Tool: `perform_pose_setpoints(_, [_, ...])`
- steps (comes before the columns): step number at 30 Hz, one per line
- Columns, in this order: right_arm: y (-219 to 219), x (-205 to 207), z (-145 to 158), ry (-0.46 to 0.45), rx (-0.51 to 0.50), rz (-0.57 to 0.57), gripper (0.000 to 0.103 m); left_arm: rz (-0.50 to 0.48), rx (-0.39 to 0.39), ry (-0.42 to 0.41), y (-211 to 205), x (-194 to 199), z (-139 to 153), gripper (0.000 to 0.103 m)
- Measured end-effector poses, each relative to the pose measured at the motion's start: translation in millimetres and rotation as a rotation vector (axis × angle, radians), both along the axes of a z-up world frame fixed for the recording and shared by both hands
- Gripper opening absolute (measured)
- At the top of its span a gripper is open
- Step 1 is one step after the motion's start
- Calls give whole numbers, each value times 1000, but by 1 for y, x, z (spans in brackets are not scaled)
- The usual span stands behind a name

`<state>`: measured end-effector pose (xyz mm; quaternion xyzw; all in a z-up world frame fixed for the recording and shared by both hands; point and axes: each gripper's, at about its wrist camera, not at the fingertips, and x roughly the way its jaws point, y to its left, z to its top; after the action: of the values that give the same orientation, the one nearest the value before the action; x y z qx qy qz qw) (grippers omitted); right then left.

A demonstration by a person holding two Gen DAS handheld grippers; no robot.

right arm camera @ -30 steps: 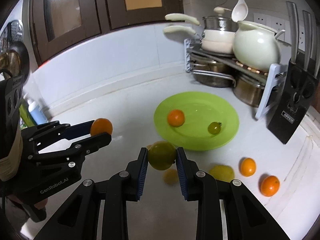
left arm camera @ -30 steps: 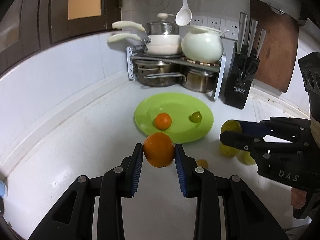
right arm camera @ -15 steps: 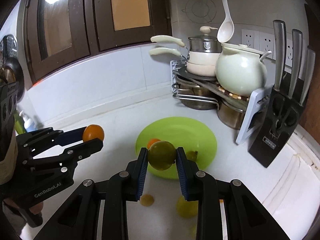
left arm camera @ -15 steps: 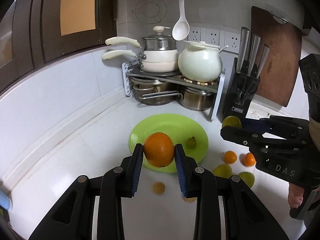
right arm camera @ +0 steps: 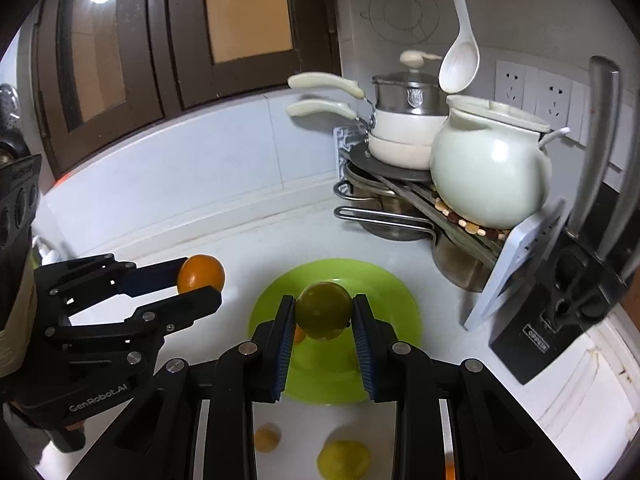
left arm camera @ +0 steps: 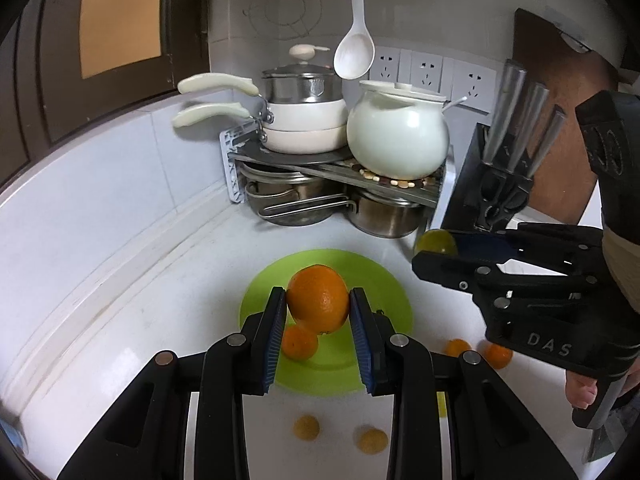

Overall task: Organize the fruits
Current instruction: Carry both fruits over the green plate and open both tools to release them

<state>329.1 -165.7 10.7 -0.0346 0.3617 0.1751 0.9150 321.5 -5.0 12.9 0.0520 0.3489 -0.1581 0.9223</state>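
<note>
Both tools are closed on fruit and are held above the white counter point(left arm camera: 132, 320). Left gripper point(left arm camera: 318, 322) has its blue pads pressed on the two sides of a big orange point(left arm camera: 318, 304), which sits at the tips of the fingers. Right gripper point(right arm camera: 323, 322) presses in the same way on a yellow-green fruit point(right arm camera: 323, 311); in the left wrist view this fruit shows only as a small round part at the tip of the right gripper, to the right.

Under both grippers lies a green plate point(left arm camera: 392, 292) on the counter. In the plate there is a small orange point(left arm camera: 299, 342), partly behind the left finger and just below the held orange in the picture. If something more lies in the plate, I cannot tell, because the grippers and the held fruits cover much of it.

Outside the plate, on the counter, two small yellow-orange fruits point(left arm camera: 306, 427) lie near the front edge of the plate, and two small oranges point(left arm camera: 497, 355) lie to the right of it, partly behind the right gripper.

Behind the plate, in the corner, a metal rack point(left arm camera: 332, 168) carries stacked white pans point(left arm camera: 304, 128) with a steel pot on top, and beside them a round white pot point(left arm camera: 396, 136) with a lid. Steel pots point(left arm camera: 288, 204) stand under the rack. A black knife block point(left arm camera: 492, 196) stands to the right.
</note>
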Motion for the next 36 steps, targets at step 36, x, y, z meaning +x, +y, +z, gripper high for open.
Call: perform_pose_setpoints(36, [-1,136,-117,356,-68,-33,30,-29,77,325,-17,142,-114,32])
